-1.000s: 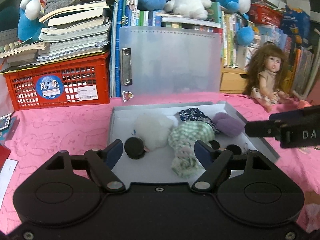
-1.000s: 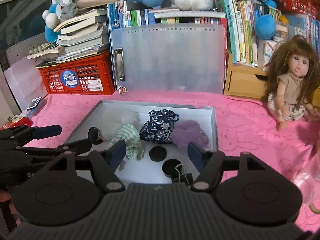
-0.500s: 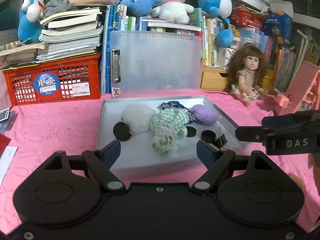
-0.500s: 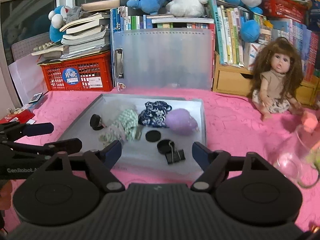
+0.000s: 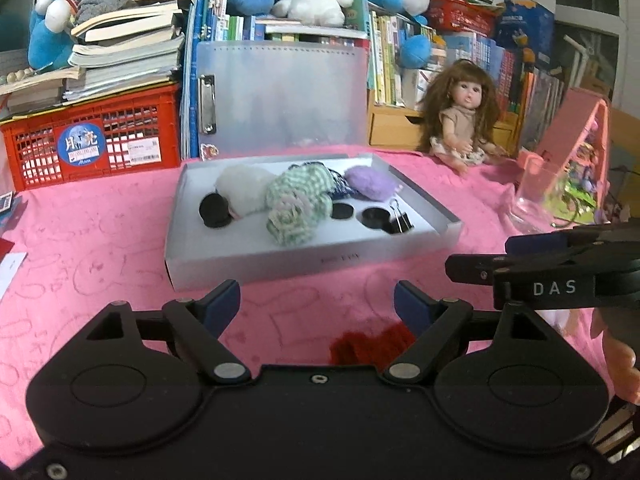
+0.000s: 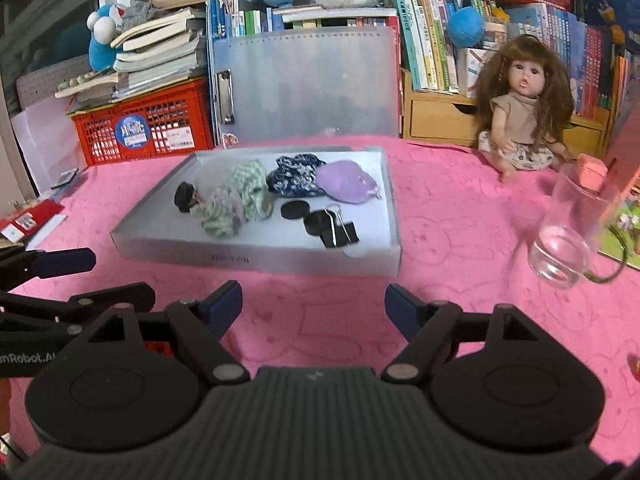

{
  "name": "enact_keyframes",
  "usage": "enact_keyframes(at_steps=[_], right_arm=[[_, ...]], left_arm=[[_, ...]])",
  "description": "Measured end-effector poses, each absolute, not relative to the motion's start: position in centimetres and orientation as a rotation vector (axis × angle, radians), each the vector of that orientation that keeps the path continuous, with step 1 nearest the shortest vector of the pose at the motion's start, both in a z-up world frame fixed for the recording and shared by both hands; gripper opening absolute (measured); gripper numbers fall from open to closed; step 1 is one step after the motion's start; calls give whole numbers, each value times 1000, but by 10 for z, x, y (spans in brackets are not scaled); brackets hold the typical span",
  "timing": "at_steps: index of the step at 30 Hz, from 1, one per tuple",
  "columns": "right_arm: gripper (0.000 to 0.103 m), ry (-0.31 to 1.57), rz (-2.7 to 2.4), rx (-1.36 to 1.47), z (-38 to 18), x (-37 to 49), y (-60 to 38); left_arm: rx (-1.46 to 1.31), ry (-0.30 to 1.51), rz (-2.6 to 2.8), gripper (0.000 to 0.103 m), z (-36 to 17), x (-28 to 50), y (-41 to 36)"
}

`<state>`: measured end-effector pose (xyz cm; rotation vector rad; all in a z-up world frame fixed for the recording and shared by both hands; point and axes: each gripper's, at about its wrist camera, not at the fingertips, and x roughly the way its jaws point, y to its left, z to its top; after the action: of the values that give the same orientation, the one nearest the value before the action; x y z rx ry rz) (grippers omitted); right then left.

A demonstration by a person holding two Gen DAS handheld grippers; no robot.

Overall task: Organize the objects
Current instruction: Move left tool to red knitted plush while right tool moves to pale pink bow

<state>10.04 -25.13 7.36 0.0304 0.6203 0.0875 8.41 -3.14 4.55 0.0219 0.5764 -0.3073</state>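
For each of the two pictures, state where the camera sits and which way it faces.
Left wrist: on the left gripper, facing the grey tray; its open fingers show, the right gripper enters at right.
Right wrist: on the right gripper, facing the same tray; open fingers show, left gripper at left.
Shared: tray, doll.

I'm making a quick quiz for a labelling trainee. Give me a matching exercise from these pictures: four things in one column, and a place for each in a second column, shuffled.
Things:
1. binder clip
2. doll
3. glass jug
4. purple pouch

Places:
A. sitting on the pink cloth in front of the wooden drawers
B. in the grey tray, near its front right corner
C. on the pink cloth, right of the tray
D. in the tray, toward its back right, beside the dark floral pouch

Pairs: 1-B, 2-A, 3-C, 4-D
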Motion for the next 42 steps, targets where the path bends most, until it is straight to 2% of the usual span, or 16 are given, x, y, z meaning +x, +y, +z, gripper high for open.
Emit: enact_keyframes(at_steps=[23, 37, 40, 42], right_arm=[[90, 609, -16, -4, 53, 34, -263], [89, 598, -82, -21, 37, 16, -269], [85, 598, -70, -32, 35, 17, -266], [79, 601, -71, -34, 34, 17, -265]], left_arm=[[11, 562, -340, 89, 31, 43, -37], [17, 585, -349, 91, 15, 45, -48], [16, 589, -344, 91, 12, 48, -50], [17, 590, -345, 91, 12, 49, -52]])
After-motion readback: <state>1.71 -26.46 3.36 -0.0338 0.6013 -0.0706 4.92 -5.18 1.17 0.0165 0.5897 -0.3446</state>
